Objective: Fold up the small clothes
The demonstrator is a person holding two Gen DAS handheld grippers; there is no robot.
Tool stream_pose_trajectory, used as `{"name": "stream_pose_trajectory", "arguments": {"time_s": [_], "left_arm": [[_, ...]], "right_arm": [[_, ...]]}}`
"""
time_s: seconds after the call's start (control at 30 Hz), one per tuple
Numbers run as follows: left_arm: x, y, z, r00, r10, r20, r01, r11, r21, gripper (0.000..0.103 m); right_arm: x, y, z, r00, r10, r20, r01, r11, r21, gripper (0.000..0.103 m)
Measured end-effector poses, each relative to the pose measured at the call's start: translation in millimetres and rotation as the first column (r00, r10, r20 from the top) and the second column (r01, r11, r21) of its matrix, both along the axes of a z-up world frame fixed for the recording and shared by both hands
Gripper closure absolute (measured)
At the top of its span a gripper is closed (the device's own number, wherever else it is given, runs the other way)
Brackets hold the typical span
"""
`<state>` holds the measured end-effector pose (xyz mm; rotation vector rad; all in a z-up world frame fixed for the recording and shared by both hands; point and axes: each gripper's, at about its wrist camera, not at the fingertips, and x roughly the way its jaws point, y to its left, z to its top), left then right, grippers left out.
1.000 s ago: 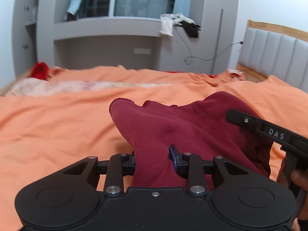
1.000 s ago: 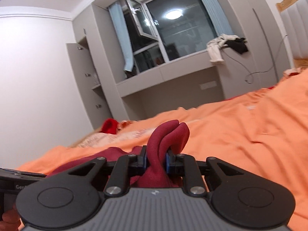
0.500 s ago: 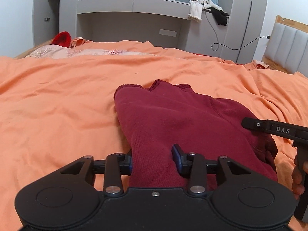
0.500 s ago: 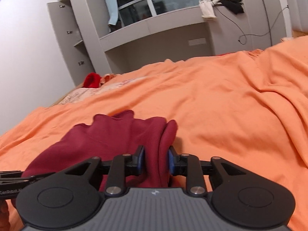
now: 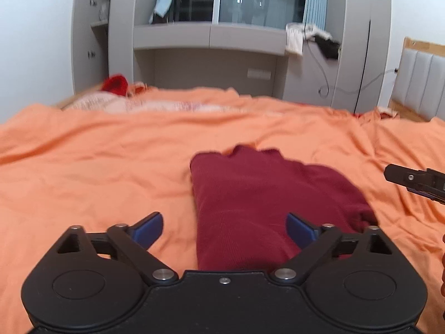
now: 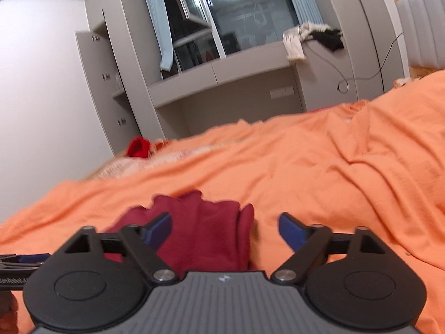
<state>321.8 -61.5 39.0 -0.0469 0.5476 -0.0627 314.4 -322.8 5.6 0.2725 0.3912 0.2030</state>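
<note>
A wide bed covered by a rumpled orange sheet [image 5: 111, 167] fills both views, and the sheet is seen running back to a grey built-in window unit [image 5: 208, 36] at the far edge. On that unit's ledge, at its right end, a heap of white and black clothes [image 6: 311, 37] is draped. A bright red cloth [image 5: 115, 83] is spotted at the bed's far left corner. Nearer, the folded dark red knit garment [image 5: 264, 200] is laid flat on the sheet, towards the near edge of the bed. The left gripper [image 5: 225, 226] is held just above it, its jaws having just been opened wide, with the garment lying loose between the blue pads. The right gripper [image 6: 224, 229] is likewise spread, jaws just opened, the garment's right edge between them, ungripped.
</note>
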Motion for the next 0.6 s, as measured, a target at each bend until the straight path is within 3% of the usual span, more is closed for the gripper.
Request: {"name": "stream_pose_trajectory", "arguments": {"time_s": [0.13,0.3,0.6], "left_arm": [[-44,4,17,0.996,0.007,0.084,-0.006,1.000,-0.004,0.001],[-102,13,26,0.990,-0.009,0.139,0.013,1.000,-0.022,0.001],[-195,34,14,0.977,0.021,0.210,-0.017,1.000,-0.024,0.001]], "right_arm": [[-47,4,17,0.996,0.029,0.083,-0.029,1.000,-0.004,0.000],[-115,14,25,0.981,0.077,0.175,-0.064,0.995,-0.083,0.000],[-209,23,14,0.965,0.017,0.262,0.009,0.995,-0.097,0.000]]}}
